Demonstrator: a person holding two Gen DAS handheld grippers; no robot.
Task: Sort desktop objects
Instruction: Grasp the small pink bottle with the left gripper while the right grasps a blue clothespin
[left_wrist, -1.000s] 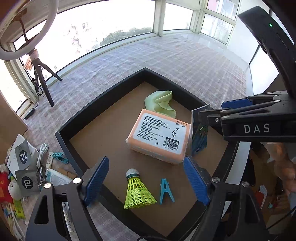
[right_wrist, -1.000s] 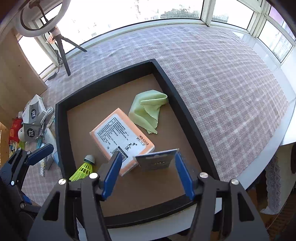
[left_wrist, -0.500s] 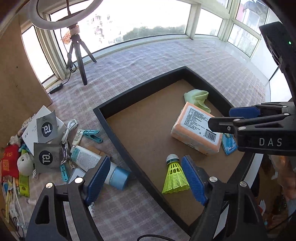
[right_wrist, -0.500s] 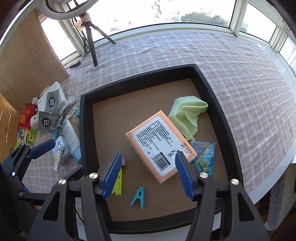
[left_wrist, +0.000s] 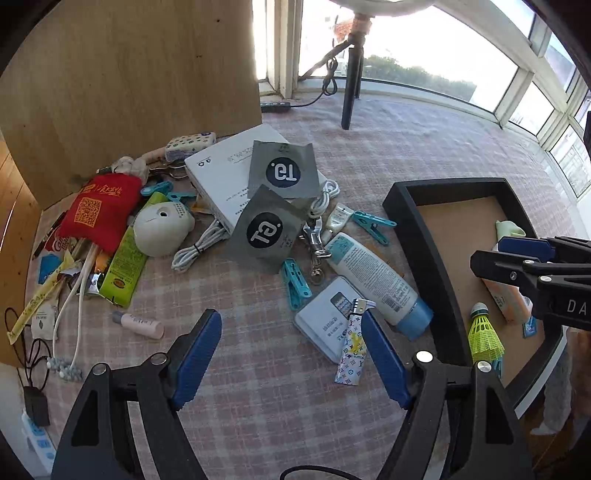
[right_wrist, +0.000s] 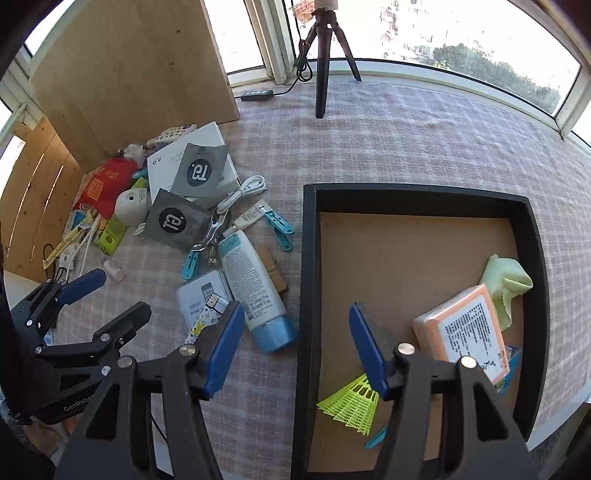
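Progress check, read left to right in the right wrist view.

1. Unsorted pile, at 9 to 11 o'clock on the table (right_wrist: 388, 129): a red pouch (right_wrist: 105, 184), a round white device (right_wrist: 129, 206), a white box (right_wrist: 207, 155) carrying two grey sachets (right_wrist: 199, 170), a white cable (right_wrist: 243, 192), blue clothes pegs (right_wrist: 279, 225), a lotion tube (right_wrist: 255, 291), a white card case (right_wrist: 195, 299) and a patterned lighter (right_wrist: 207, 315). None of these is in the tray. Judgement: most of the sorting is left.

2. Left gripper (left_wrist: 291, 354): jaws spread with nothing between them, narrowing slightly. It hangs over bare cloth; the lighter and card case lie just beside its right finger.

3. Right gripper (right_wrist: 295, 343): jaws spread and empty. It straddles the tray's left wall.

4. Black tray (right_wrist: 308, 280), at 3 to 5 o'clock: holds a yellow shuttlecock (right_wrist: 351, 400), one blue peg (right_wrist: 376, 437), an orange-edged packet (right_wrist: 465, 328), a blue card (right_wrist: 511, 354) partly under the packet, and a green cloth (right_wrist: 508, 284). Judgement: five items are sorted; the larger share waits outside.
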